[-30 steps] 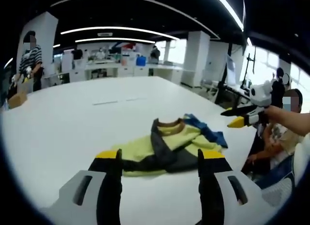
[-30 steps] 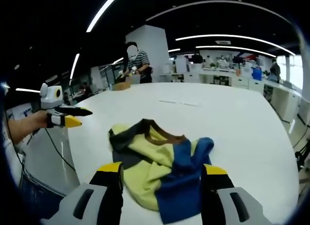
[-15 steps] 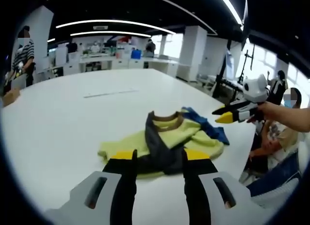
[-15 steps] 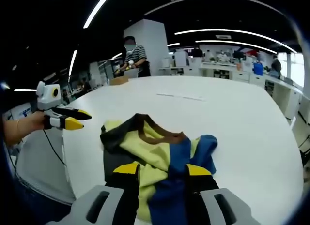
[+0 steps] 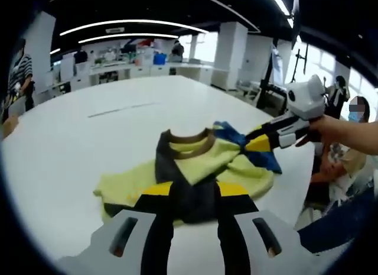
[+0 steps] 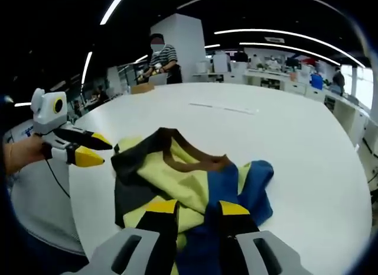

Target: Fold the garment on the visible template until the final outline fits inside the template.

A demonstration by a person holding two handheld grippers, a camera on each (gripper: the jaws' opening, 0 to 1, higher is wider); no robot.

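A crumpled garment (image 5: 195,168) lies on a white table (image 5: 77,139); both tools' jaws narrowly parted, gripping nothing.

right claw (image 6: 198,211) narrowly parted over the crumpled garment (image 6: 189,180) on the white table (image 6: 307,145).

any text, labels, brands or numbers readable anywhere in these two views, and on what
None can be read.
The garment is plain colour blocks of yellow, dark grey and blue with a brown collar; no print or tag shows.
The left gripper and right gripper carry no legible marking.
The white table bears a thin line, no writing.
Far shelves and boxes are too blurred to read.
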